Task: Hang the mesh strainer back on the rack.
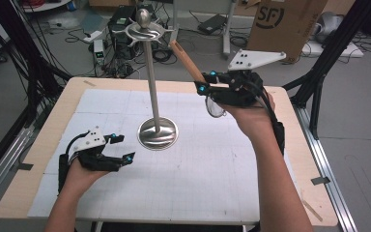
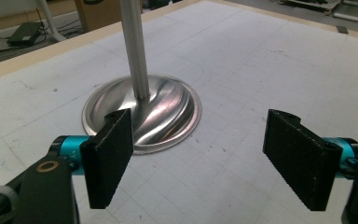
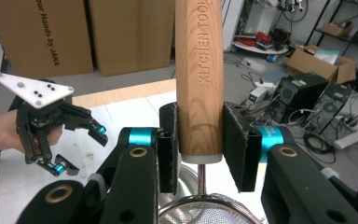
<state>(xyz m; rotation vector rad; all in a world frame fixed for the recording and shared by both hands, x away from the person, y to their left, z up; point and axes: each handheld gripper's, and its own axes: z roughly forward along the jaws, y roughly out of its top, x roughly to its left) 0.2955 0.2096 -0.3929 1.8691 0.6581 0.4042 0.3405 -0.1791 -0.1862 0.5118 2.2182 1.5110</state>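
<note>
A metal stand (image 1: 152,87) with a round base (image 2: 142,112) and hooked top (image 1: 145,30) rises from the middle of the table. My right gripper (image 1: 206,82) is held in the air to its right, shut on the wooden handle (image 3: 199,74) of a small mesh strainer (image 1: 215,107); the handle (image 1: 187,60) slants up toward the stand's top and the mesh bowl (image 3: 205,212) hangs below the jaws. My left gripper (image 1: 121,147) rests low at the table's left, open, with nothing between its jaws; the stand's base lies just beyond it.
A white gridded mat (image 1: 222,164) covers the wooden table (image 1: 72,92). Cardboard boxes (image 1: 285,21), black tripod legs (image 1: 319,72) and cables with electronics (image 1: 121,34) stand on the floor beyond the far edge.
</note>
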